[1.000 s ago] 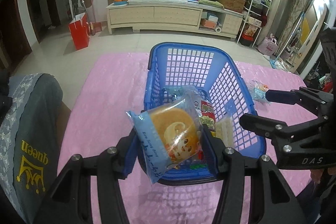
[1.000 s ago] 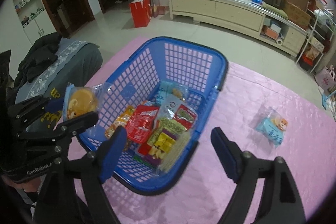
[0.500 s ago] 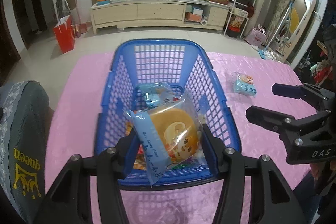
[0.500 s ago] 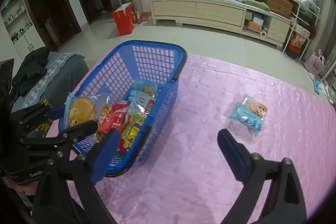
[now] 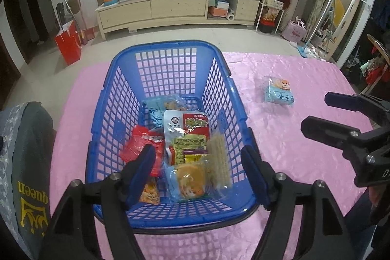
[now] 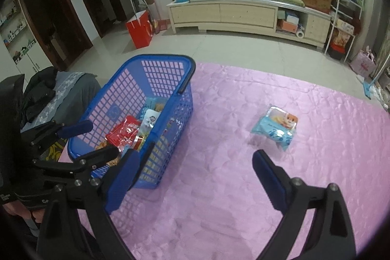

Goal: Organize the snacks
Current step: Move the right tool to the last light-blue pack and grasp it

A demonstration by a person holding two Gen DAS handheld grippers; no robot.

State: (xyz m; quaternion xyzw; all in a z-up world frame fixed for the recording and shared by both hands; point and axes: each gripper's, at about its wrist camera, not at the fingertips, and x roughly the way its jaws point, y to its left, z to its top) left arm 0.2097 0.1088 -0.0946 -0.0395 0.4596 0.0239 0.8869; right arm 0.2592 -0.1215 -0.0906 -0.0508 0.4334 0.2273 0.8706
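Over the blue basket point(image 5: 220, 89), the left gripper point(image 5: 198, 173) has just been opening, nothing pinched. Right gripper point(image 6: 197, 174) spread wide, empty, near the cake packet point(image 6: 276, 127).

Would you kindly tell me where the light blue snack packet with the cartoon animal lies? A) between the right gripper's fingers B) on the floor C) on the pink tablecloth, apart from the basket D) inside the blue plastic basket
C: the light blue packet lies alone on the pink tablecloth, clear of the blue basket.
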